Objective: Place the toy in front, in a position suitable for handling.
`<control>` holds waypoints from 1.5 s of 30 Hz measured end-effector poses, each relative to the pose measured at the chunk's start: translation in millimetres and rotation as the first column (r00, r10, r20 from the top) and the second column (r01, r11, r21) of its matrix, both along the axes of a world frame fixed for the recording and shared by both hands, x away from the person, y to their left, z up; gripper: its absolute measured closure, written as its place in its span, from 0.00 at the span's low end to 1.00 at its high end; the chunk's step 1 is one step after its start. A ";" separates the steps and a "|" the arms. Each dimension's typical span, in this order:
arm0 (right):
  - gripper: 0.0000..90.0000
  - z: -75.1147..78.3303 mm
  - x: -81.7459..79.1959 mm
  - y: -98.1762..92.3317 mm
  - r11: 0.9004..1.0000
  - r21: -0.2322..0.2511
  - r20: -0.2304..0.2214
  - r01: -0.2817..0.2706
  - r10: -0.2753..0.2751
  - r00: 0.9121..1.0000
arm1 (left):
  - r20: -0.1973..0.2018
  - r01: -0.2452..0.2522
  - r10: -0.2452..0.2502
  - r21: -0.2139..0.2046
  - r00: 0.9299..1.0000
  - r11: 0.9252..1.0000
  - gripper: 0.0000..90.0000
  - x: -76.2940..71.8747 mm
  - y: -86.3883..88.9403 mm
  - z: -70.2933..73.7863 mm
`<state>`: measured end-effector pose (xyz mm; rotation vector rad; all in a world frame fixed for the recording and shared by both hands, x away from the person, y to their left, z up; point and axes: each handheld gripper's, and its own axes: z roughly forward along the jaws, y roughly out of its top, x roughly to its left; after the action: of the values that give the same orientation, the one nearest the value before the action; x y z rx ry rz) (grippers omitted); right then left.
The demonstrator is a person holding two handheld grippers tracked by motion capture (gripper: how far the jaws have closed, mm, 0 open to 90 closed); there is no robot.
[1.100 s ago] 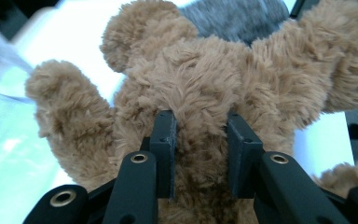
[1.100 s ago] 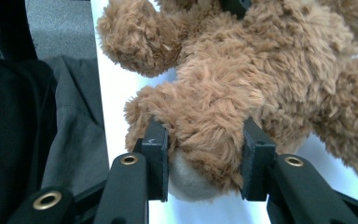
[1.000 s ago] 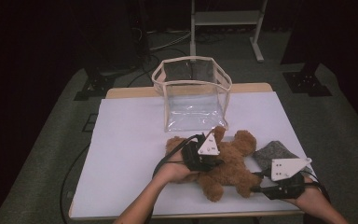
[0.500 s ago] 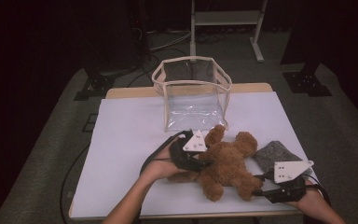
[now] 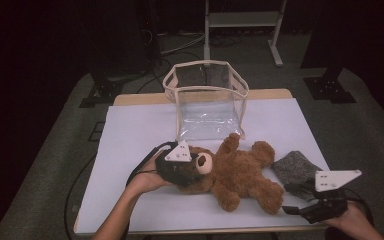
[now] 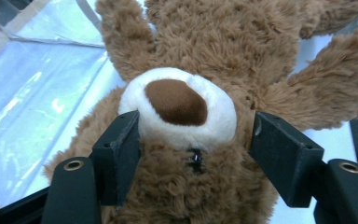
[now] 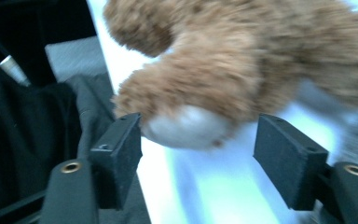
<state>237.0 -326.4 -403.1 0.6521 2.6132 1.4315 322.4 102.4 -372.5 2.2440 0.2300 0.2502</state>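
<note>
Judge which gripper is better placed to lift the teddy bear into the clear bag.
Left, probably. The left gripper brackets the teddy bear at its head, jaws just opened, beside the clear bag. The right gripper, jaws also just opened, sits at a foot near the table's near edge, farther from the bag.

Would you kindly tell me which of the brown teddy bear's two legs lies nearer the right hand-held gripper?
The leg with the pale sole between the right hand-held gripper's open jaws; the other leg points toward the grey cloth.
</note>
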 end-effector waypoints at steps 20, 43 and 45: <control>0.45 -43.0 90.8 -15.7 0.948 -0.215 0.015 0.234 -0.237 0.971 | -0.024 0.047 -0.048 -0.030 0.999 0.998 0.39 -18.9 11.4 -7.7; 0.89 5.5 51.8 -40.6 0.974 0.104 0.035 0.201 -0.206 0.978 | -0.011 0.023 -0.024 -0.041 1.000 0.999 0.39 -12.6 8.5 -9.6; 0.89 20.8 43.9 -29.5 0.980 0.127 0.061 0.151 -0.160 0.985 | -0.010 0.023 -0.023 -0.042 1.000 0.999 0.39 -11.4 8.4 -9.6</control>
<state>281.0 -355.9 -382.3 0.7849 2.3780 1.5444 311.0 110.8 -382.0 2.2057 0.2130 0.2192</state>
